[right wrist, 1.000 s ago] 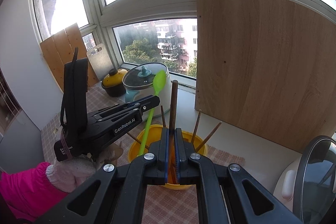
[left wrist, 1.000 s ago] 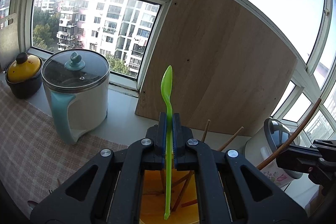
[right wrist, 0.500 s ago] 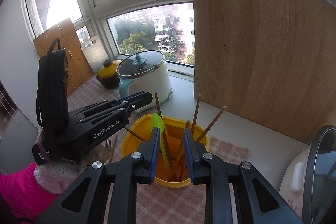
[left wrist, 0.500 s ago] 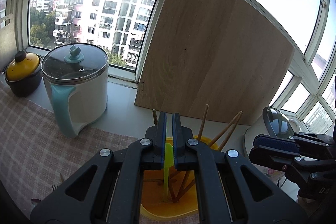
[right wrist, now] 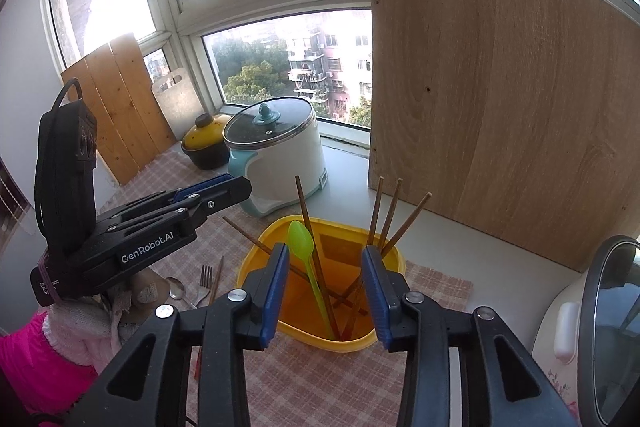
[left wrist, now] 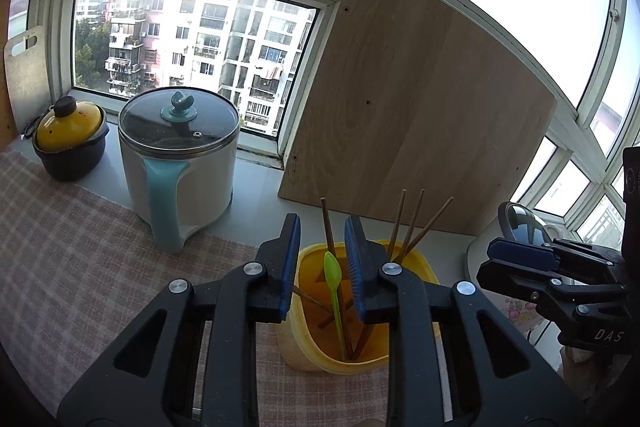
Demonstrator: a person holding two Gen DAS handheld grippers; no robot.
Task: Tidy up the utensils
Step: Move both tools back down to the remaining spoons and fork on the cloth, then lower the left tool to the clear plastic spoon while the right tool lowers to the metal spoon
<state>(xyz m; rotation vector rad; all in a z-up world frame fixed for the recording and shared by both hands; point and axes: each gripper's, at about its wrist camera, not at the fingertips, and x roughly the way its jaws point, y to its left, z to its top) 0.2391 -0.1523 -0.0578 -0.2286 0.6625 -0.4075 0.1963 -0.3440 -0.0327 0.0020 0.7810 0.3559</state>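
Observation:
A yellow holder [left wrist: 424,267] [right wrist: 256,259] stands on the checked cloth and holds a green plastic spoon [left wrist: 333,275] [right wrist: 301,239] and several wooden chopsticks [left wrist: 412,223] [right wrist: 386,215]. My left gripper [left wrist: 322,227] is open and empty just above the holder; it also shows in the right wrist view [right wrist: 236,187]. My right gripper [right wrist: 325,251] is open and empty above the holder's near rim; it shows at the right of the left wrist view [left wrist: 516,259]. A fork [right wrist: 205,283], a metal spoon [right wrist: 176,291] and a loose chopstick [right wrist: 218,277] lie on the cloth left of the holder.
A white and teal electric pot [left wrist: 178,163] [right wrist: 276,155] and a yellow-lidded clay pot [left wrist: 68,135] [right wrist: 206,143] stand at the back left. A wooden board [left wrist: 408,131] [right wrist: 504,95] leans on the window. A rice cooker [right wrist: 600,311] stands at the right.
Both grippers have opened. The green spoon has left my left gripper and a chopstick my right gripper; both now stand in the yellow holder. Both grippers have drawn back a little.

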